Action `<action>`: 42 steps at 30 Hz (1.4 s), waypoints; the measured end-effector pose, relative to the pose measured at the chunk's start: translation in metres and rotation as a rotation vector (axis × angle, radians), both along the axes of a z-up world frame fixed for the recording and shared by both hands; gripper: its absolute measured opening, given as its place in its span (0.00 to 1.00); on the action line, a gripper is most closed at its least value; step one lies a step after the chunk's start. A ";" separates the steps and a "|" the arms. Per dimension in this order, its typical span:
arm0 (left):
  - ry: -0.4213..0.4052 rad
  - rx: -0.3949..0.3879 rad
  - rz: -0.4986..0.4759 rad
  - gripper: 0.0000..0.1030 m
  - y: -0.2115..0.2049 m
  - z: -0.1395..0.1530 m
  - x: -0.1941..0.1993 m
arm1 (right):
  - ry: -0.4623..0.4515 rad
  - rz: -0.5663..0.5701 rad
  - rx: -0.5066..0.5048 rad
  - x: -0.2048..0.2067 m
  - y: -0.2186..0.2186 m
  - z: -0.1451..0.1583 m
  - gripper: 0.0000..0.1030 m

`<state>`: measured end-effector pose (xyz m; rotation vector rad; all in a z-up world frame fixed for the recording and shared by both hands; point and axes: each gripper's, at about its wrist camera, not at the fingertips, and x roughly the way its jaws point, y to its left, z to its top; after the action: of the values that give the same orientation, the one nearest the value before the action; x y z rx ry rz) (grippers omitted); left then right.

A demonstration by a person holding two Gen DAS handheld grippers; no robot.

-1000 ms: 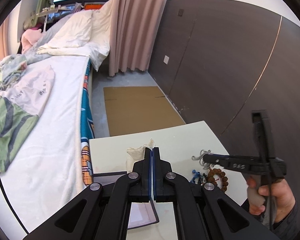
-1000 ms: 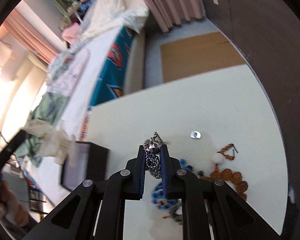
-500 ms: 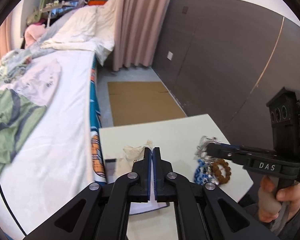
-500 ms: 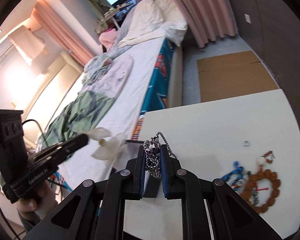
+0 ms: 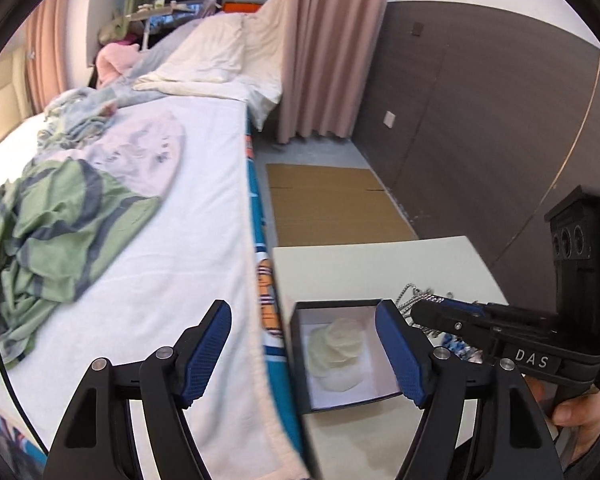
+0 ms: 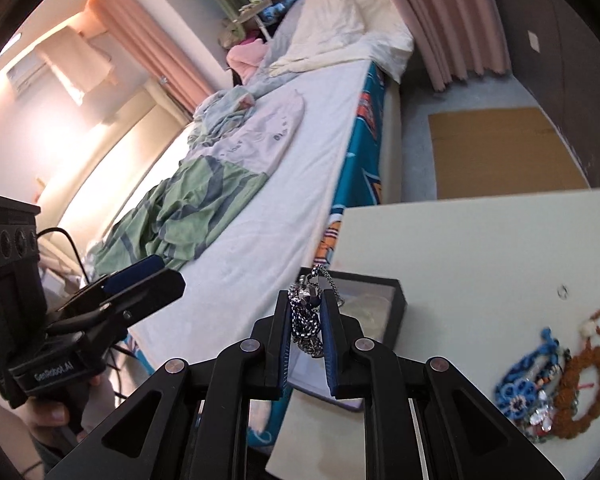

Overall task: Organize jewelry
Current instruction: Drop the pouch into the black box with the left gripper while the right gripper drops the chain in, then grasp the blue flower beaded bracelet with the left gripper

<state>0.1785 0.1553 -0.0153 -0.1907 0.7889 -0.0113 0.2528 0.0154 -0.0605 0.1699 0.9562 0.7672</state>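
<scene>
Left wrist view first: the left gripper (image 5: 303, 354) was spread wide open with nothing in it, blue pads way apart. Right between and below those fingers sat a small black jewelry box (image 5: 342, 356), lid off, on the near left corner of the pale table (image 5: 380, 264). Inside the box there was a cream-colored fabric pouch (image 5: 336, 354) lying crumpled on the white lining. Off to the right, the right gripper (image 5: 418, 314) came in sideways, its tip just beside the box's right wall, with a silver chain necklace (image 5: 410, 296) poking out of its front end. A bit of blue beadwork showed under it, mostly hidden. The bed (image 5: 160, 220) with a green striped blanket (image 5: 48, 232) ran along the left, and a flat sheet of cardboard (image 5: 332, 204) lay on the floor past the table.

Right wrist view: the right gripper (image 6: 305, 322) was clamped on the silver chain necklace (image 6: 306, 312), bunched up between the pads with a loop sticking out the top. It was over the near left edge of the black jewelry box (image 6: 396, 312); couldn't tell if the chain touched the box. On the table's (image 6: 480, 248) right side were a blue beaded bracelet (image 6: 524, 380), a brown wooden bead bracelet (image 6: 588, 388) touching it, and a tiny silver ring (image 6: 563, 291) well apart from both. The left gripper (image 6: 140, 280) showed at far left, over the bed.
</scene>
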 end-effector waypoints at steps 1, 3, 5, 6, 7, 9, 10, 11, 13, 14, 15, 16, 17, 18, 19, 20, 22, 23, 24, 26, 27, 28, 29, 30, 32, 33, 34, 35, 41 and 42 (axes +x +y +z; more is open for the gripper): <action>0.005 0.000 0.010 0.73 0.002 -0.001 -0.001 | 0.003 0.018 -0.017 -0.002 0.005 -0.001 0.43; 0.013 -0.008 0.016 0.74 0.004 -0.002 -0.002 | -0.002 0.014 -0.039 -0.004 0.006 -0.002 0.78; 0.024 -0.009 0.018 0.80 0.003 -0.001 -0.003 | -0.025 -0.031 -0.054 -0.007 0.000 0.001 0.79; 0.022 -0.006 0.018 0.81 0.001 0.000 -0.003 | -0.022 -0.047 -0.058 -0.007 -0.004 0.002 0.79; 0.020 -0.001 0.015 0.81 -0.002 0.001 -0.003 | -0.011 -0.060 -0.049 -0.007 -0.011 0.003 0.79; 0.022 0.005 0.010 0.81 -0.009 0.003 -0.003 | -0.003 -0.088 -0.040 -0.008 -0.025 0.006 0.79; 0.024 0.008 0.003 0.81 -0.014 0.003 -0.002 | -0.004 -0.096 -0.035 -0.008 -0.031 0.008 0.79; 0.023 0.010 -0.011 0.81 -0.022 0.005 -0.001 | -0.007 -0.102 -0.024 -0.008 -0.039 0.010 0.80; 0.017 0.012 -0.038 0.81 -0.035 0.009 -0.001 | -0.020 -0.133 -0.015 -0.008 -0.055 0.016 0.82; 0.014 0.015 -0.052 0.81 -0.042 0.011 0.000 | -0.024 -0.147 -0.013 -0.008 -0.061 0.017 0.83; 0.011 0.021 -0.063 0.81 -0.049 0.013 0.001 | -0.026 -0.157 -0.009 -0.008 -0.068 0.019 0.83; 0.008 0.024 -0.069 0.81 -0.054 0.015 0.001 | -0.026 -0.164 -0.006 -0.008 -0.076 0.020 0.83; 0.003 0.027 -0.083 0.81 -0.062 0.017 0.002 | -0.024 -0.170 -0.006 -0.007 -0.082 0.021 0.83; -0.002 0.030 -0.098 0.81 -0.069 0.018 0.003 | -0.023 -0.180 -0.010 -0.007 -0.091 0.022 0.83; -0.004 0.032 -0.108 0.81 -0.075 0.019 0.004 | -0.025 -0.186 -0.011 -0.008 -0.097 0.023 0.83; -0.003 0.034 -0.113 0.81 -0.079 0.019 0.005 | -0.029 -0.192 -0.012 -0.008 -0.104 0.024 0.83; 0.000 0.035 -0.128 0.81 -0.092 0.019 0.009 | -0.037 -0.207 -0.016 -0.009 -0.120 0.027 0.83; 0.002 0.033 -0.136 0.81 -0.097 0.019 0.011 | -0.037 -0.213 -0.017 -0.009 -0.126 0.027 0.83; 0.007 0.029 -0.150 0.81 -0.103 0.017 0.013 | -0.036 -0.220 -0.017 -0.009 -0.134 0.027 0.83; 0.025 0.029 -0.171 0.81 -0.114 0.014 0.016 | -0.031 -0.230 -0.018 -0.008 -0.148 0.026 0.83; 0.037 0.033 -0.185 0.81 -0.121 0.011 0.018 | -0.029 -0.233 -0.025 -0.008 -0.155 0.026 0.83; 0.042 0.036 -0.201 0.81 -0.127 0.008 0.020 | -0.027 -0.236 -0.038 -0.007 -0.161 0.024 0.83; 0.046 0.039 -0.216 0.81 -0.132 0.006 0.021 | -0.028 -0.238 -0.045 -0.007 -0.165 0.023 0.83; 0.054 0.044 -0.227 0.81 -0.138 0.003 0.022 | -0.029 -0.245 -0.052 -0.006 -0.171 0.022 0.83; 0.076 0.047 -0.247 0.81 -0.149 -0.005 0.025 | -0.023 -0.258 -0.061 -0.005 -0.182 0.020 0.83; 0.087 0.046 -0.260 0.81 -0.154 -0.010 0.027 | -0.018 -0.259 -0.063 -0.004 -0.187 0.019 0.83; 0.095 0.048 -0.270 0.81 -0.159 -0.014 0.028 | -0.013 -0.261 -0.067 -0.003 -0.192 0.017 0.83; 0.105 0.052 -0.282 0.81 -0.165 -0.018 0.029 | -0.007 -0.264 -0.074 -0.003 -0.198 0.015 0.83; 0.160 0.081 -0.342 0.81 -0.195 -0.047 0.041 | 0.022 -0.295 -0.117 -0.003 -0.228 0.000 0.83; 0.169 0.096 -0.349 0.81 -0.200 -0.052 0.043 | 0.026 -0.298 -0.124 -0.003 -0.231 -0.001 0.83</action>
<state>0.2212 -0.0442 -0.0676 0.0394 0.9810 -0.2892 0.2495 -0.2157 -0.0619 0.2095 0.9735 0.4315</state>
